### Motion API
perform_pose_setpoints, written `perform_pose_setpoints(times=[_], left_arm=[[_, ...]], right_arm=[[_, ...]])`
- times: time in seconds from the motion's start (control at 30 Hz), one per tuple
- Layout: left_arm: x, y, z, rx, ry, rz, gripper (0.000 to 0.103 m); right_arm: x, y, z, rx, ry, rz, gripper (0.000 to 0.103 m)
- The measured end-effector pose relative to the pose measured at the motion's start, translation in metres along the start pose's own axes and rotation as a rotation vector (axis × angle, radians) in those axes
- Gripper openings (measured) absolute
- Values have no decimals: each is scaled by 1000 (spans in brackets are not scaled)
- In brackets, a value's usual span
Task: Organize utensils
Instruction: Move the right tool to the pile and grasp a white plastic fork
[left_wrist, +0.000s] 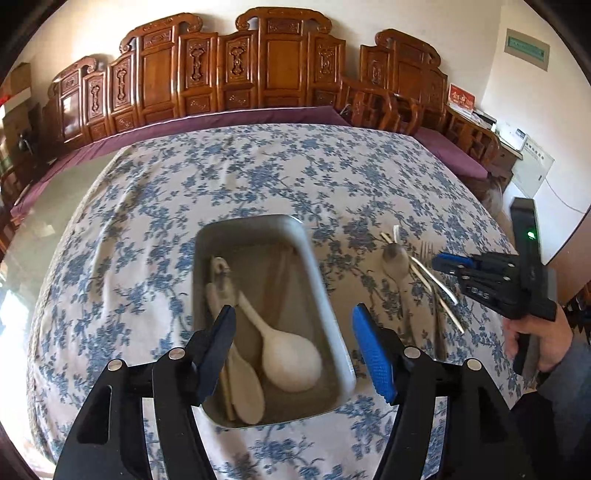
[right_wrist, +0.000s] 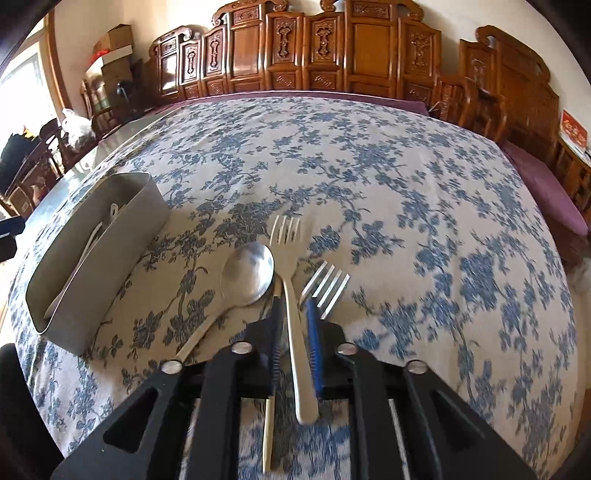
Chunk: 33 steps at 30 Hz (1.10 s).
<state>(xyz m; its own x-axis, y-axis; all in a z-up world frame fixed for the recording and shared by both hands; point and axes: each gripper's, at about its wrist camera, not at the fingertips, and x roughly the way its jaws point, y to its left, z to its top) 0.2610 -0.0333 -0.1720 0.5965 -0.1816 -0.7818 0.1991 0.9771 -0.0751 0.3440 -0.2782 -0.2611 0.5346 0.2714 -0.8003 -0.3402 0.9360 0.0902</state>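
A grey tray (left_wrist: 328, 317) lies on the flowered tablecloth and holds two white rice paddles (left_wrist: 288, 354), chopsticks and a metal tool. My left gripper (left_wrist: 293, 347) is open and empty, hovering over the tray. The tray (right_wrist: 110, 254) shows at left in the right wrist view. My right gripper (right_wrist: 293, 347) is nearly closed around the handle of a pale fork (right_wrist: 291, 295). A metal spoon (right_wrist: 247, 273) lies left of it and a second fork (right_wrist: 325, 288) to the right. In the left wrist view the right gripper (left_wrist: 443, 264) hovers over the spoon (left_wrist: 395, 262).
The tablecloth (right_wrist: 406, 206) covers a large table. Carved wooden chairs (left_wrist: 229, 74) line the far side. A bare strip of table (left_wrist: 55, 206) lies left of the cloth. A thin chopstick (right_wrist: 267, 428) lies under my right gripper.
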Motion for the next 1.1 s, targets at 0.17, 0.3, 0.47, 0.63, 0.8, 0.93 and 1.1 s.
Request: perform_pose_setpoints(times=[0.17,0.3,0.47,0.63,0.8,0.93,1.1], left_arm=[[4,-14,0,17,9,-11,62],[8,-25,-3,31,22,-23,62],[11,-36,-7,43,31,-30,62],[13,-46,-9,57,40,-31,62],[14,-55,-7,76,42,-24,63],[19,-61,-5,78,48,-22,64],[29,-68,-5,76,65,-23,64]], right_arm=[[4,0,3,16,4,23,23],[15,-2,-6,3,56,15,23],[14,-7,-12,34,55,45,23],[11,-11,-14,65,69,69,23],[8,-11,-15,75,82,97,18],[6,-6,-13,56,88,75,11],[-10,-14,-8,87,17,65,11]])
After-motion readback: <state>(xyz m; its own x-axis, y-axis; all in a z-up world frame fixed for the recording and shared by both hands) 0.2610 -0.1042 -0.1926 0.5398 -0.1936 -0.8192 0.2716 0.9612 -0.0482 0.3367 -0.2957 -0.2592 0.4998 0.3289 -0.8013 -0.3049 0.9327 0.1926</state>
